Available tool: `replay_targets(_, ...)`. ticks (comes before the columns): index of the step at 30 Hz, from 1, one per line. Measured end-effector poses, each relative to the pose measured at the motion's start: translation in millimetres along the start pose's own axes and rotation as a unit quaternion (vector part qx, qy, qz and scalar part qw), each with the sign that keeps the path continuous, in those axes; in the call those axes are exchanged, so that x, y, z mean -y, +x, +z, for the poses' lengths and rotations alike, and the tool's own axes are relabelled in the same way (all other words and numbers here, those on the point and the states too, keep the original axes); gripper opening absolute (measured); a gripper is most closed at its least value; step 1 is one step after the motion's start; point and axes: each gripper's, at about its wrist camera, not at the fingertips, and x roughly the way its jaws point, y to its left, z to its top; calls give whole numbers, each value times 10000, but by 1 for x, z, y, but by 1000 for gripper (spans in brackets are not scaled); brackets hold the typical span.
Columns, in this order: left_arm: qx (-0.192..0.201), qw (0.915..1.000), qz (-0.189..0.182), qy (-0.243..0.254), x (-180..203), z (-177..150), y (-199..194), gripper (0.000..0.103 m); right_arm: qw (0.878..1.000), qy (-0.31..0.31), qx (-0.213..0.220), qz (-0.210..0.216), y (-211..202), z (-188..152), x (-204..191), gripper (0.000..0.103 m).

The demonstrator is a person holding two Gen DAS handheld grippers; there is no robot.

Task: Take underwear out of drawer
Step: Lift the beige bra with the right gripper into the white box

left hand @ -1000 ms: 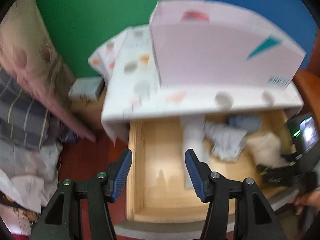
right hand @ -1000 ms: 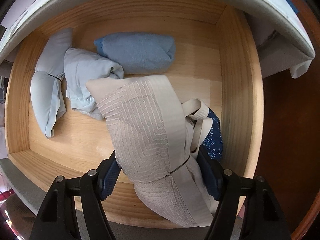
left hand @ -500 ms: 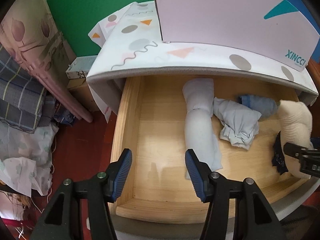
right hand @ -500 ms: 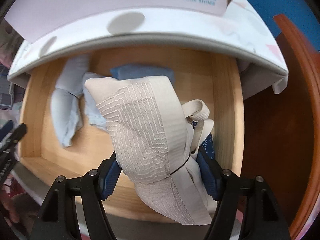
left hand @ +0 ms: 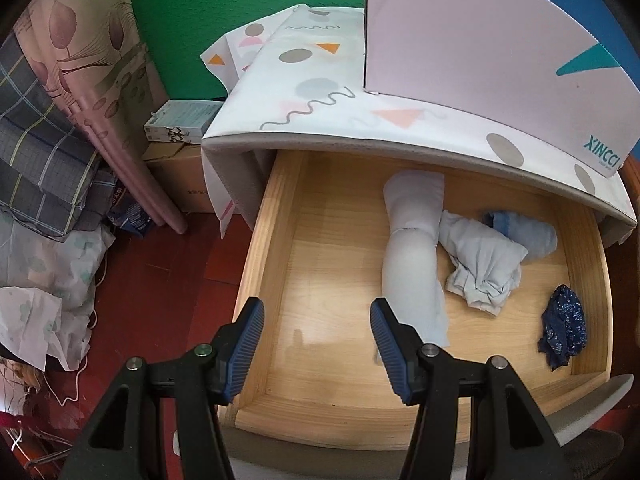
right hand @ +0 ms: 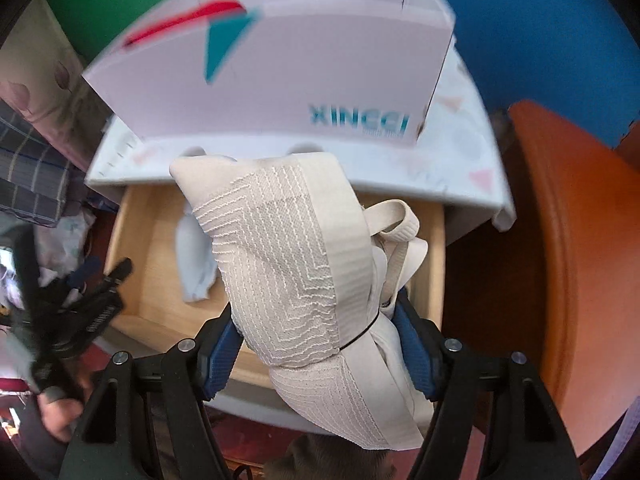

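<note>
My right gripper (right hand: pixel 320 344) is shut on a rolled beige underwear (right hand: pixel 296 264) and holds it above the open wooden drawer (right hand: pixel 136 240). My left gripper (left hand: pixel 316 336) is open and empty over the drawer's front left (left hand: pixel 276 248). In the left wrist view the drawer holds a long pale blue roll (left hand: pixel 412 252), a crumpled pale blue piece (left hand: pixel 480 264), a blue roll (left hand: pixel 524 232) and a dark blue patterned piece (left hand: pixel 564 328). The left gripper also shows blurred in the right wrist view (right hand: pixel 80 292).
A white XINCCI box (left hand: pixel 480 40) stands on the patterned cabinet top (left hand: pixel 312 92) above the drawer. Bedding and curtain (left hand: pixel 52 140) pile up at the left on the red floor. An orange-brown curved furniture edge (right hand: pixel 568 240) lies right of the drawer.
My right gripper has lifted the beige underwear up out of the drawer and pulled back. The dark blue piece that was under it now lies uncovered. My left gripper has risen slightly.
</note>
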Motion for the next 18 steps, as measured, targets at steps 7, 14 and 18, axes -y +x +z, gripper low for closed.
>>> replay_targets(7, 61, 10000, 17, 41, 2, 0, -2, 57, 9976, -160, 663, -78, -74, 58, -3, 68)
replay_targets(14, 106, 9999, -14, 22, 0, -1, -3, 57, 9916, -188, 1244, -287, -98, 161, -16, 68)
replay_targets(18, 45, 10000, -40, -4, -3, 0, 0, 57, 9929, -142, 1106, -408, -66, 207, -26, 68)
